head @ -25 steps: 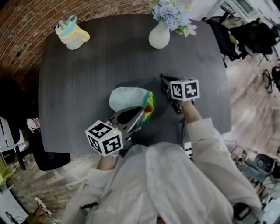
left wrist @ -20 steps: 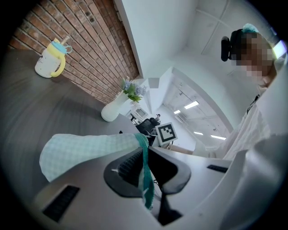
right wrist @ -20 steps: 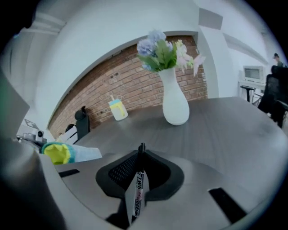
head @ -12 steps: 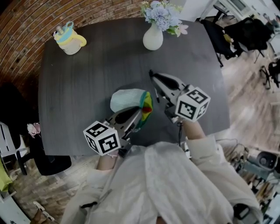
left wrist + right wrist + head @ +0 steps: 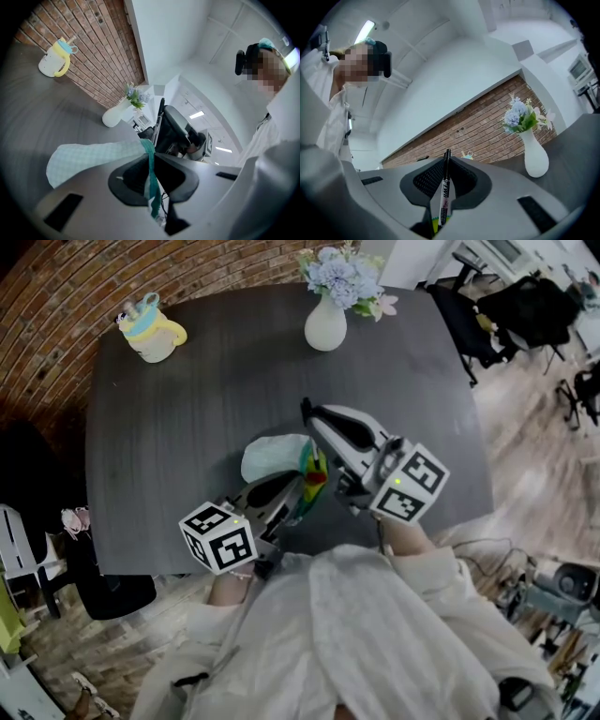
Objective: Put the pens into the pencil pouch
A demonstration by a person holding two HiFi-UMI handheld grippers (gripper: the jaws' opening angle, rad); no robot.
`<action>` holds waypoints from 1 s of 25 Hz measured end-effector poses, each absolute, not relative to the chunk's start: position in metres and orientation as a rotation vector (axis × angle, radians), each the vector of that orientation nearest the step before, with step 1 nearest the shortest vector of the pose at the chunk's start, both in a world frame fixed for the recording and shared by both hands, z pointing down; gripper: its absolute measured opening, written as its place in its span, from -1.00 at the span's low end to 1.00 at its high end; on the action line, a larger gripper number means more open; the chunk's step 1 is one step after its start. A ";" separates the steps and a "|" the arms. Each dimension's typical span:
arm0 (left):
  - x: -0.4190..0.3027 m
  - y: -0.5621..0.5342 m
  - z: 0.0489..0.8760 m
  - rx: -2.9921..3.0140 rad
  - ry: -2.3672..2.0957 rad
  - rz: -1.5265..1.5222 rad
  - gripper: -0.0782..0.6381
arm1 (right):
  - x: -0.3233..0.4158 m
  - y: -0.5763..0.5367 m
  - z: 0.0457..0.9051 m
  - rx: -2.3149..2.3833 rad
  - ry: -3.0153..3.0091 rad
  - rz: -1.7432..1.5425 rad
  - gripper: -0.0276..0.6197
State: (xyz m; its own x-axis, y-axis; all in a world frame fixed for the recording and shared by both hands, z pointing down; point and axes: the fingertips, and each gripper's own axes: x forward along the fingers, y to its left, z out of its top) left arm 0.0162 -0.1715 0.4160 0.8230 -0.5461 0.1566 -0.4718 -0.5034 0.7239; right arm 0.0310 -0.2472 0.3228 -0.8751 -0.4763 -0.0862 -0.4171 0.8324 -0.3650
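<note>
A pale checked pencil pouch (image 5: 274, 455) with a green rim and a bright lining lies on the dark table (image 5: 187, 418). My left gripper (image 5: 296, 487) is shut on the pouch's green rim (image 5: 150, 174); the pouch body (image 5: 89, 158) spreads away from the jaws. My right gripper (image 5: 317, 418) hovers above the table just right of the pouch. It is shut on a black pen (image 5: 445, 185) that stands up between the jaws. In the left gripper view, the right gripper (image 5: 177, 133) hangs just beyond the pouch.
A white vase of flowers (image 5: 325, 322) stands at the table's far edge, and also shows in the right gripper view (image 5: 535, 158). A yellow-and-blue cup (image 5: 152, 326) sits at the far left corner. Dark chairs (image 5: 525, 315) stand right of the table.
My right gripper has risen off the table with the pen, tilted up to level, and swung left toward the pouch. The left gripper and the pouch have stayed put.
</note>
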 end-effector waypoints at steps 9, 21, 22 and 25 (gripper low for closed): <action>0.011 -0.171 0.411 2.164 -0.752 -0.153 -0.67 | 0.038 -0.236 0.336 -0.743 2.756 -0.363 -0.78; 0.009 -0.174 0.414 2.171 -0.738 -0.161 -0.67 | 0.052 -0.220 0.356 -0.764 2.819 -0.398 -0.78; 0.009 -0.175 0.414 2.167 -0.739 -0.164 -0.67 | 0.052 -0.218 0.358 -0.766 2.822 -0.405 -0.78; 0.009 -0.175 0.412 2.155 -0.743 -0.169 -0.67 | 0.055 -0.213 0.364 -0.764 2.831 -0.415 -0.78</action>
State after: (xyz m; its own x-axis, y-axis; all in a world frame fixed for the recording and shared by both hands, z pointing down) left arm 0.0090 -0.1747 0.4120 0.8161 -0.5630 0.1303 -0.4516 -0.4807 0.7516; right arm 0.0554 -0.2129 0.3635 -0.8517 -0.5144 -0.0997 -0.4641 0.8289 -0.3123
